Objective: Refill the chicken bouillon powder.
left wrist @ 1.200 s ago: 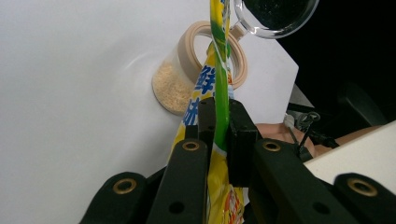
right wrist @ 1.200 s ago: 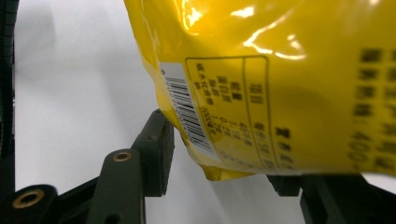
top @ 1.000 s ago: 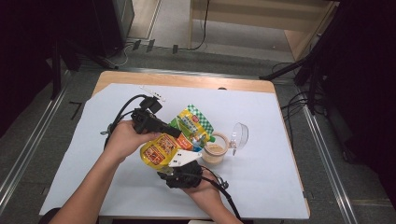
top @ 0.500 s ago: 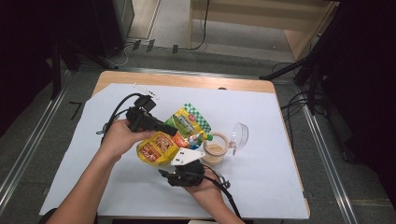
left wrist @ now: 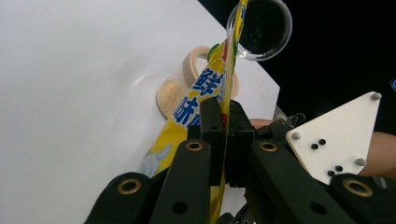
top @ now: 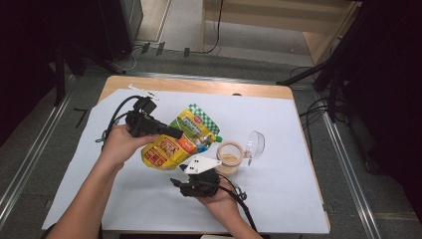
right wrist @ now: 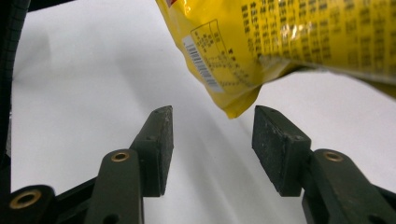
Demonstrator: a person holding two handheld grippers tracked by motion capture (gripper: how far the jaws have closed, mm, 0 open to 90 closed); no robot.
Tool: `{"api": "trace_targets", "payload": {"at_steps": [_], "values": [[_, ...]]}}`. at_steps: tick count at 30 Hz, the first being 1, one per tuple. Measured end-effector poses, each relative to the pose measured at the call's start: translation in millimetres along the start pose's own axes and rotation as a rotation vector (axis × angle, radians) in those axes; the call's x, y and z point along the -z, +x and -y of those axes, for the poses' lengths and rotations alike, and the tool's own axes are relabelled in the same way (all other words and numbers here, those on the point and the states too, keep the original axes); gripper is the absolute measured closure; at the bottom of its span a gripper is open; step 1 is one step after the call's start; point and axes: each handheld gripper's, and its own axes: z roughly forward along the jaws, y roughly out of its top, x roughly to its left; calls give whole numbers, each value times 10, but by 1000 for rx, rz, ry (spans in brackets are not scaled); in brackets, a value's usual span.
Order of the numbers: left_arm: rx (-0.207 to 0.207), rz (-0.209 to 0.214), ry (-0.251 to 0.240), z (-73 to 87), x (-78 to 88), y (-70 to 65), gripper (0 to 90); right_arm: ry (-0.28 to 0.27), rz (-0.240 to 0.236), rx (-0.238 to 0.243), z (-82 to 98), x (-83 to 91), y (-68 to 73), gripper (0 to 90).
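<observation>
1. Left gripper point(top: 171, 132): jaws pressed together, pinching the yellow pouch point(top: 171, 144) by its edge. In the left gripper view the pouch point(left wrist: 205, 100) stands edge-on between the pads and runs up and away from them.
2. Yellow pouch: held off the table, tilted, its green-checked top pointing away from the left gripper toward the far side of the table. Its lower corner point(right wrist: 233, 109) hangs just above and between the right gripper's pads, not touching them.
3. Right gripper point(top: 178, 182): jaws spread, nothing between the pads point(right wrist: 156, 140). It sits low, near the white sheet point(top: 278, 199), below the pouch.
4. Jar point(top: 230, 157): open, tan powder inside, just beyond the right gripper and beside the pouch's green cap.
5. Clear lid point(top: 255, 144): beside the jar, on the side away from both grippers.
6. Risk, slip: the left grip is on a thin edge only; a tilt or tug could probably pull the pouch free.
7. Risk, missed catch: the right jaws may close under the corner and not on it, since the corner hangs above the pads.
8. Risk, knock: swinging the pouch toward the jar could tip it and spill the powder.
</observation>
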Motion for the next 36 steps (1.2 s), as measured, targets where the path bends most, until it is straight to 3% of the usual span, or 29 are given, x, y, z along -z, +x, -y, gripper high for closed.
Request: {"api": "trace_targets", "payload": {"at_steps": [9,18,28,31,36], "values": [[22,-21,-60,17,140,135,900,-8,-12,-7,-44,45,-18,493],[44,-82,-106,-6,202,324,900,-11,-16,0,-77,69,-9,493],[46,-133,-192,-54,151,531,900,-9,-9,-14,-68,116,-19,492],[28,-155,-195,-62,109,582,899,-13,-2,-15,-59,133,-29,493],[32,-165,-198,-56,33,683,899,-17,8,-26,-47,166,-44,493]]}}
